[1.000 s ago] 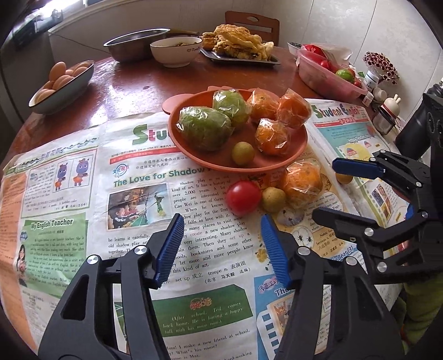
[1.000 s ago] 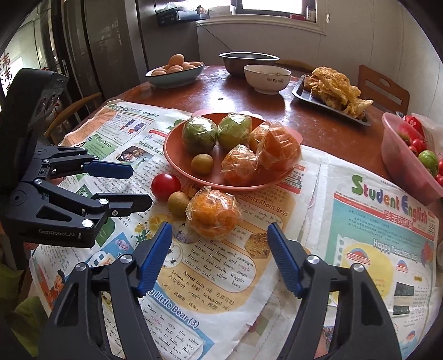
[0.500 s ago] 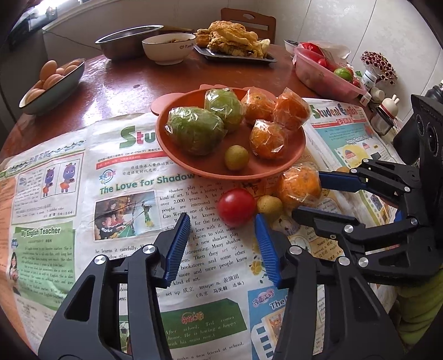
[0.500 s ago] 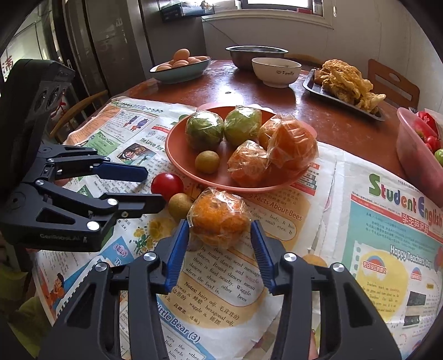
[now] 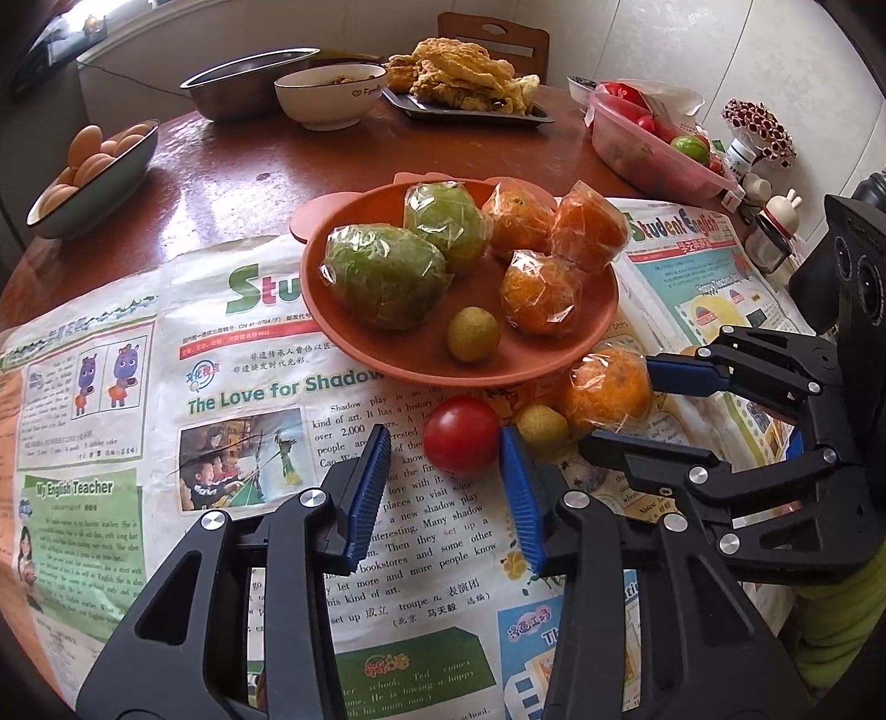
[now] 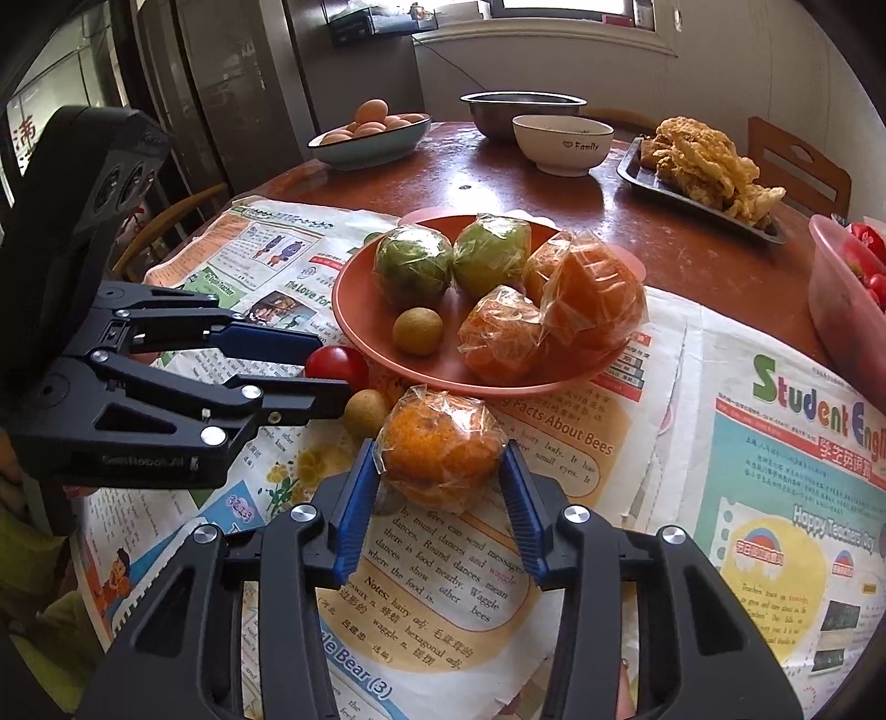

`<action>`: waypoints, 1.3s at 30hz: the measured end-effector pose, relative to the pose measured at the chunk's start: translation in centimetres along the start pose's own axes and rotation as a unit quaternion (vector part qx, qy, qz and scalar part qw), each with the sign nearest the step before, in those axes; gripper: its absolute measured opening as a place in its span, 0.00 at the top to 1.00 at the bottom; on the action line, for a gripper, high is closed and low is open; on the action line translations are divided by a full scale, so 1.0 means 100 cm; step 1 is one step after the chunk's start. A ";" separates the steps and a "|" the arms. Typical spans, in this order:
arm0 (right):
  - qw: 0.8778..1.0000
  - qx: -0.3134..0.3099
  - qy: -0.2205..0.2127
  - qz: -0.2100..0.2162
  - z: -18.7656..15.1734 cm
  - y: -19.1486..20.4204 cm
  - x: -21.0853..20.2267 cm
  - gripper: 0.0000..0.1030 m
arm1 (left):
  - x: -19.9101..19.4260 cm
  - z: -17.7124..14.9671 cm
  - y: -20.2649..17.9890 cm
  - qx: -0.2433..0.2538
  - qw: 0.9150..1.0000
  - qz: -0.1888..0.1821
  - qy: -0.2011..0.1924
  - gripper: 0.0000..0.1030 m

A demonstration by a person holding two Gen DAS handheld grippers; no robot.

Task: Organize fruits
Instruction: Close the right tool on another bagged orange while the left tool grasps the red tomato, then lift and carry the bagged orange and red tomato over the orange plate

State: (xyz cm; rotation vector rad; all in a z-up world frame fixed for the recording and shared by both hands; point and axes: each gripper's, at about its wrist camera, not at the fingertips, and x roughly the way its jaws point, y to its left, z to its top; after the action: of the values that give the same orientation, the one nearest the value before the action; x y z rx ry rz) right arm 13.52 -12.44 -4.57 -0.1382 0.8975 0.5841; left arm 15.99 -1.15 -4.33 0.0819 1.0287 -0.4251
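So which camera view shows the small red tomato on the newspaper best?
The left wrist view: the small red tomato shows whole, ahead of the left gripper. In the right wrist view, that gripper's finger partly hides it.

A home dining area beside a kitchen. A round wooden table [image 6: 692, 249] spread with newspapers [image 6: 775, 471] lies ahead of the hand-held grippers. Beyond them on the table sit a bowl of eggs [image 6: 371, 138], a steel mixing bowl [image 6: 520, 111], a white bowl [image 6: 562, 144] and a tray of fried food [image 6: 703, 166]. Wooden chairs [image 6: 797, 166] stand behind, a window [image 6: 565, 16] at the far wall, and a tall steel refrigerator [image 6: 232, 94] far left.
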 end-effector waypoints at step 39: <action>0.999 0.006 -0.047 -0.017 0.017 -0.001 -0.044 0.59 | -0.043 0.020 0.006 -0.005 0.999 -0.008 -0.031 0.81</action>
State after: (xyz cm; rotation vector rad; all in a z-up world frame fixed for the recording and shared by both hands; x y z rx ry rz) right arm 12.64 -13.75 -0.12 -0.1147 0.8058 0.5499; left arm 15.95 0.16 0.24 0.0507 0.9704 -0.4346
